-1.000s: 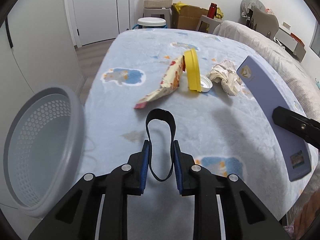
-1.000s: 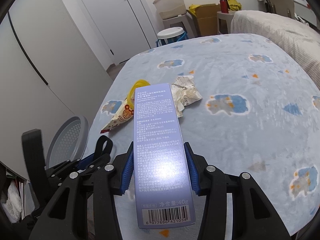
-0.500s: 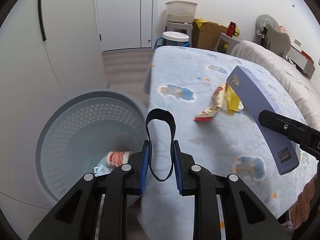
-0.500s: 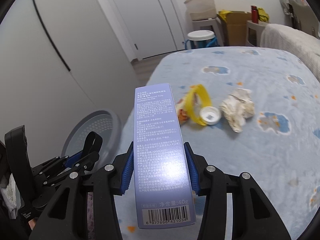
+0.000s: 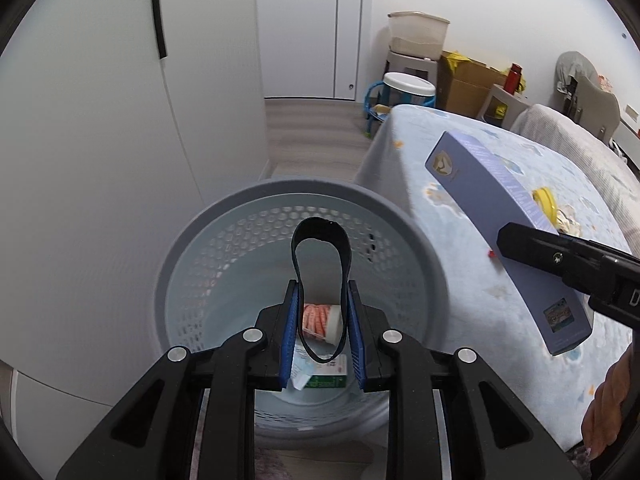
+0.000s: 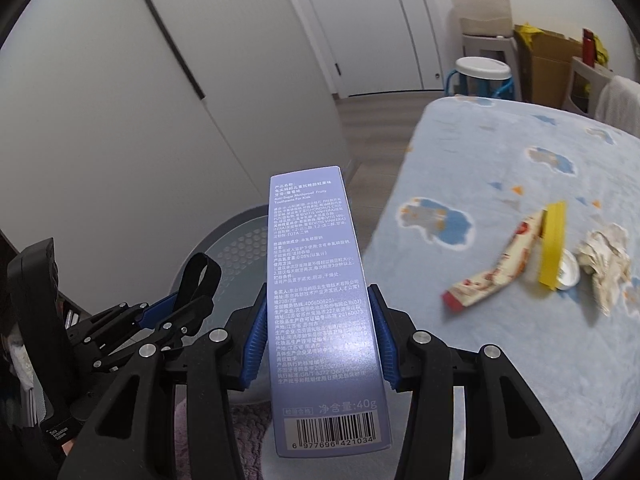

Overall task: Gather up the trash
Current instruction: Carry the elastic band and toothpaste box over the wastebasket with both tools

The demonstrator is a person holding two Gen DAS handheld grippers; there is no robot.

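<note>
Both hands had swung away from the bed point(image 6: 540, 360) toward the grey basket point(image 5: 404, 220) since the earlier pictures, and the basket now sat right under the left gripper point(image 5: 321, 332).

The left gripper's jaws were nearly closed and pinched a thin black loop band point(image 5: 320, 236). The band stood up from between the blue pads point(image 5: 289, 340) in a tall oval, right above the basket's open top. Down inside the basket lay a white wrapper with red print point(image 5: 320, 318) and a small green and white box point(image 5: 324, 376).

The right gripper point(image 6: 318, 344) had its jaws closed on a long light purple toothpaste box point(image 6: 320, 300). The box had small print down its face and a barcode at the near end. It stuck out far past the jaws toward the basket, and in the left view it hung over the edge of the bed.

On the bed's blue blanket with cloud shapes lay a red and cream snack wrapper point(image 6: 496, 272), a yellow lid point(image 6: 554, 244), a small white cap point(image 6: 568, 274) and a crumpled paper ball point(image 6: 606, 268), all close together and well apart from both grippers.
</note>
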